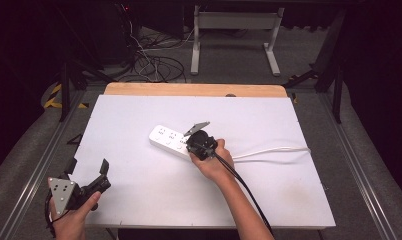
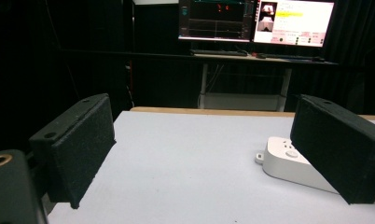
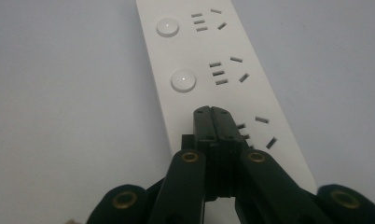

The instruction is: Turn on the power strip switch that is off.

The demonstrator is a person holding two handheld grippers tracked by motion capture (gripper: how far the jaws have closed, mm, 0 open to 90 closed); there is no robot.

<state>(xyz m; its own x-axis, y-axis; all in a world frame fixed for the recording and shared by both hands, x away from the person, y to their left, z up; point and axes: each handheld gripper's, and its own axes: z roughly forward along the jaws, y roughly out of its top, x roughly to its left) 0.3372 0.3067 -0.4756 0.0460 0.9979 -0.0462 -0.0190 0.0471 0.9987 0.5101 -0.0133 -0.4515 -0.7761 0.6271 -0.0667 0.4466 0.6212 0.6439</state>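
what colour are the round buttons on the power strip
White, like the long plastic power strip itself; the round buttons show best in the right gripper view.

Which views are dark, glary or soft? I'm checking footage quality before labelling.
High view: white table evenly lit, surroundings dark, slightly soft. Left gripper view: black background, monitors glare bright, near jaws slightly blurred. Right gripper view: power strip sharp and evenly lit, the right hand-held gripper dark, its base blurred.
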